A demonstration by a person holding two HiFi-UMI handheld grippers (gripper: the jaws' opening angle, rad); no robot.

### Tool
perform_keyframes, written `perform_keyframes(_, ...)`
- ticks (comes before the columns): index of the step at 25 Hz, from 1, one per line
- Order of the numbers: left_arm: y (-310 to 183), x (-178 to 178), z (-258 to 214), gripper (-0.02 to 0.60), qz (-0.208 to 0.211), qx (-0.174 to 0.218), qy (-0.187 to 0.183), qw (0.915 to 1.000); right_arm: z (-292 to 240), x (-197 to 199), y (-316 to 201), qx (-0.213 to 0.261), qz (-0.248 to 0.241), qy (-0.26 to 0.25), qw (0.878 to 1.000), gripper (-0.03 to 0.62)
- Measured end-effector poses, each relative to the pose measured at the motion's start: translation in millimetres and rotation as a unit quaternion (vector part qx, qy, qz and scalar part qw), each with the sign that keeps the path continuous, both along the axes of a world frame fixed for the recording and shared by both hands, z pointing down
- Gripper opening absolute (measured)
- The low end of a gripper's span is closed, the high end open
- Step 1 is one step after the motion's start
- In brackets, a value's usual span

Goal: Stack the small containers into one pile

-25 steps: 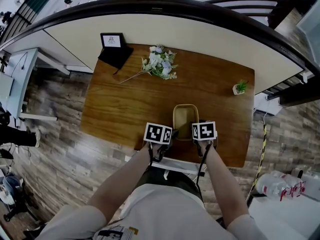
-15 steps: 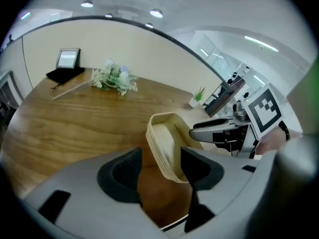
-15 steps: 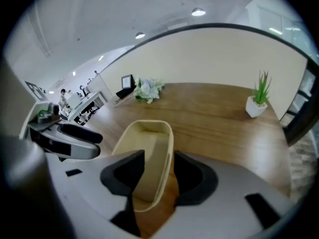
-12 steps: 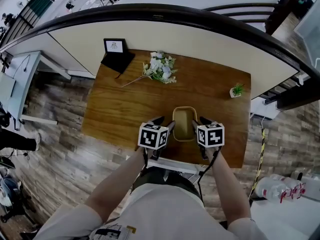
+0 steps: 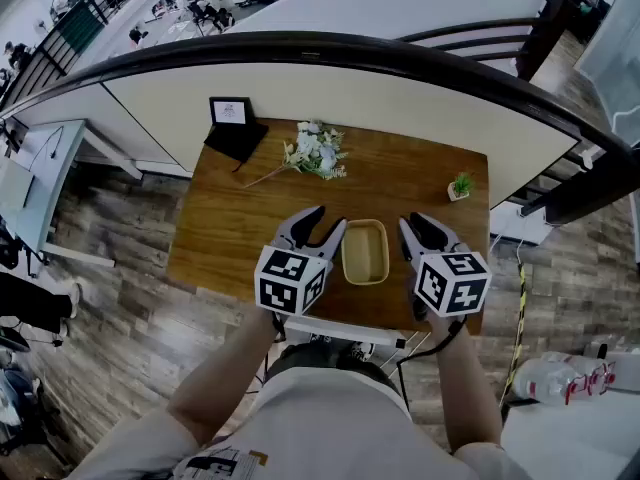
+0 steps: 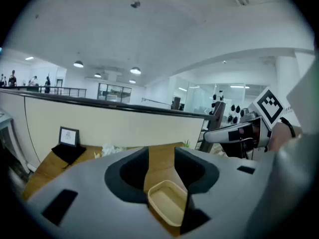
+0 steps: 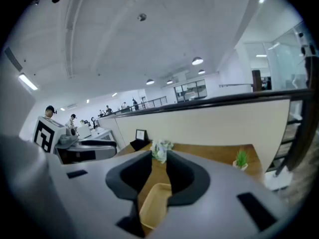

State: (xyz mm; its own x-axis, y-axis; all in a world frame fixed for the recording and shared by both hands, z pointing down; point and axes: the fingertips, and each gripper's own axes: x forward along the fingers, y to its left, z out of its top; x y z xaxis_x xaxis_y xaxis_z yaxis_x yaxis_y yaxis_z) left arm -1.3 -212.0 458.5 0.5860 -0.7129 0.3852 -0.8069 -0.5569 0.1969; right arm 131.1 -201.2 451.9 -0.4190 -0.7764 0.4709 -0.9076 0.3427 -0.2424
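Your left tool (image 5: 326,220) and right tool (image 5: 415,222) both hang above the near edge of the brown wooden worktop (image 5: 230,230), pointing toward its far edge and tilted somewhat down.

Left tool: jaws about half apart, have just been closing, nothing between the pads. Right tool: jaws narrower, only a slim gap, also just been closing, empty too. In both gripper views you only see worktop and the container through the gap, well below the pads.

The tan rectangular plastic container with rounded corners (image 5: 365,252) sits on the worktop close to the near edge, a bit right of the middle. Only one footprint shows; can't tell if it's a single tub or several nested, so the pile is probably done.

Key relation: the container lies between the two tools and below them, with its long axis running near edge to far edge. The left tool's tips sit just beside its left long wall, the right tool's a little further off the right wall. Neither touches it. For any further grasp, drop straight down onto a long wall; left is slightly nearer.
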Motion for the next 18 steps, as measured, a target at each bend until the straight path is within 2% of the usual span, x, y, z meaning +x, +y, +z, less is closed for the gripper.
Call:
perform_keyframes(5, 12.4, 2.9, -63.5, 0.126, 0.026, 0.068, 0.011, 0.9973, -79.0, 5.6, 16.6, 0.089, 0.005, -0.001, 0.996, 0.078)
perform_keyframes(10, 27.0, -0.8, -118.0, 0.098, 0.04, 0.135, 0.005, 0.9901, -140.0, 0.5, 44.1, 0.172, -0.01, 0.004, 0.985, 0.072)
perform_keyframes(14, 37.9, -5.3, -145.0, 0.082, 0.041, 0.163, 0.02, 0.9856, -171.2, -3.4, 64.7, 0.222, -0.008, 0.02, 0.975, 0.048)
perform_keyframes(18, 52.7, -7.4, -155.4, 0.068, 0.039, 0.174, 0.022, 0.9837, -184.5, -6.0, 83.8, 0.242, -0.003, 0.01, 0.97, 0.021)
